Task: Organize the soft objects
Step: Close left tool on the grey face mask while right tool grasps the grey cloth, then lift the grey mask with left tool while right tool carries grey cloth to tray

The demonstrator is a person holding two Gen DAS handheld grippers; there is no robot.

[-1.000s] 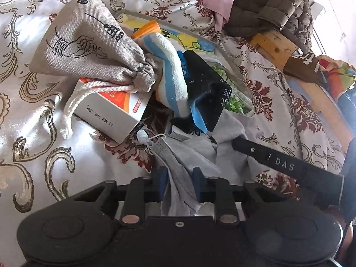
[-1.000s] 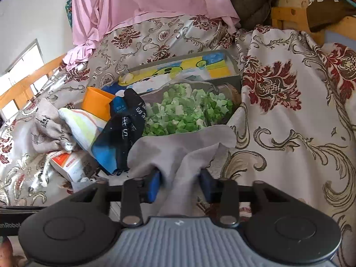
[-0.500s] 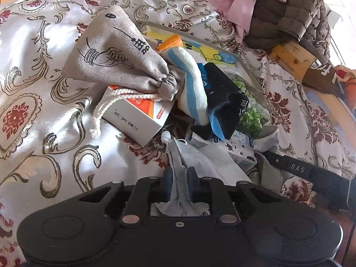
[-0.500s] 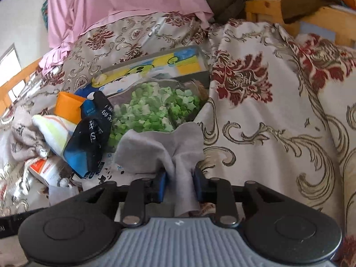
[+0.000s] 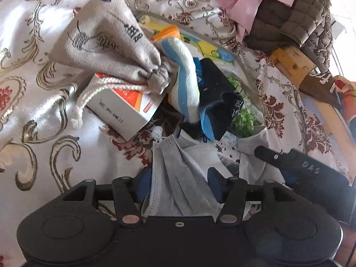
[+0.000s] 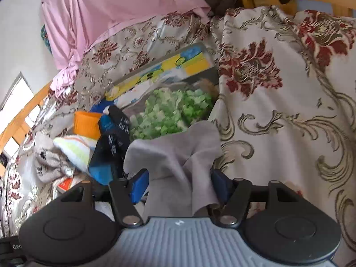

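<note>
My left gripper point(image 5: 179, 184) has its jaws opening, and a grey pleated face mask point(image 5: 175, 173) lies loose between the blue pads on the patterned bedspread point(image 5: 33, 115). My right gripper point(image 6: 179, 184) is opening too, with a grey cloth point(image 6: 175, 153) draped between its spread pads. Just beyond lies a pile: a linen drawstring bag point(image 5: 104, 44), a striped sock point(image 5: 184, 82), a black and blue sock point(image 5: 218, 102) and a white and orange carton point(image 5: 124, 109). The right gripper's body point(image 5: 307, 173) shows at the right of the left wrist view.
A clear bag of green pieces point(image 6: 169, 111) rests in a colourful flat box point(image 6: 166, 66), with an orange cup point(image 6: 85, 124) to its left. Pink fabric point(image 6: 115, 11) and a quilted brown garment point(image 5: 296, 15) lie at the back. A wooden frame point(image 5: 293, 62) runs along the right.
Both grippers have spread their jaws; the mask and the grey cloth, pinched tight half a second ago, now sit loose between the pads. Neither hand has shifted much.
</note>
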